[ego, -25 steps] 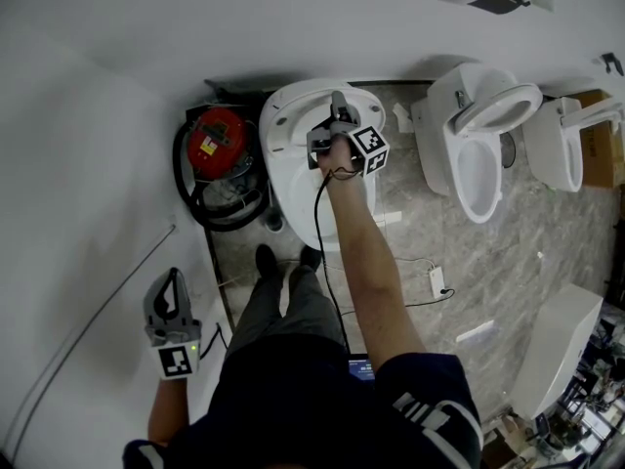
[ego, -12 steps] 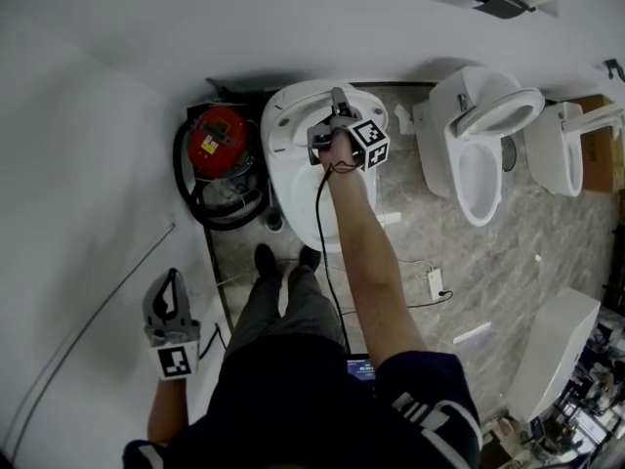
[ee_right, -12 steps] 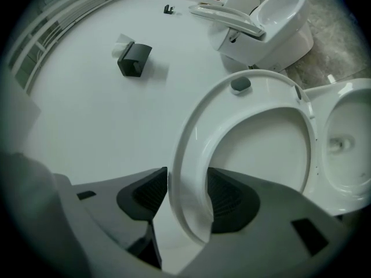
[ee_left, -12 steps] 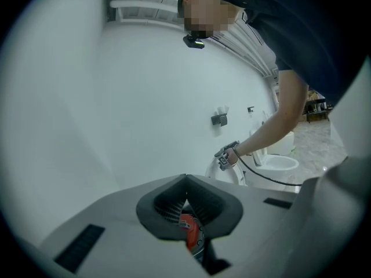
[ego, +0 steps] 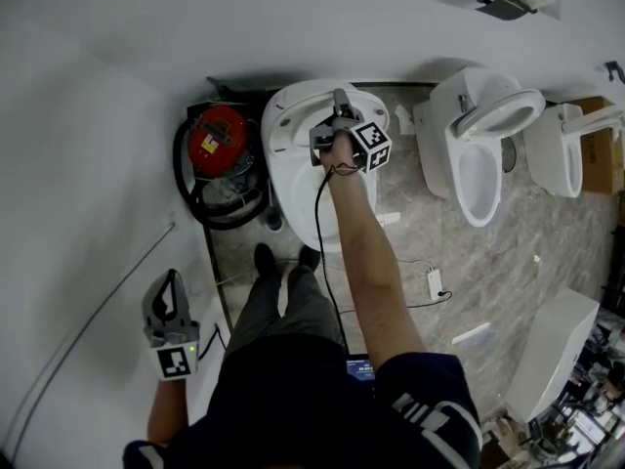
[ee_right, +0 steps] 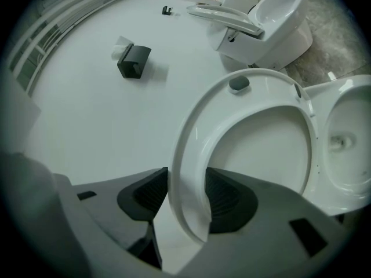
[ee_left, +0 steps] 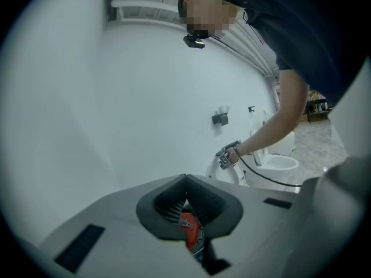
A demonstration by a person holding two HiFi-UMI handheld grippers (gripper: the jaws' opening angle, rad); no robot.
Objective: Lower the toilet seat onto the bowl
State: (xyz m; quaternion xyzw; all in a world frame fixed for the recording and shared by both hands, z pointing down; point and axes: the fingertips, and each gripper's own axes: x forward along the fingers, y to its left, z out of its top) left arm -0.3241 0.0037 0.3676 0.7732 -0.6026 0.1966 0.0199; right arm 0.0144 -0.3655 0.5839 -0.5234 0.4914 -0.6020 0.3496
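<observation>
The white toilet seat [ego: 293,115] stands raised against the wall above its bowl [ego: 293,198]. My right gripper [ego: 337,101] is at the seat's top rim. In the right gripper view the seat's rim [ee_right: 249,97] runs between the two dark pads. The jaws of this gripper [ee_right: 186,198] are closing, and both pads touch the rim. The open bowl [ee_right: 348,138] shows at the right. My left gripper [ego: 172,279] hangs low at the left by the wall, far from the toilet. It is shut [ee_left: 186,181] with nothing in it.
A red vacuum cleaner [ego: 217,140] with a black hose sits on the floor left of the toilet. Two more toilets [ego: 479,154] [ego: 562,140] stand to the right. Cables and a white box [ego: 437,281] lie on the marble floor. A black holder [ee_right: 133,61] hangs on the wall.
</observation>
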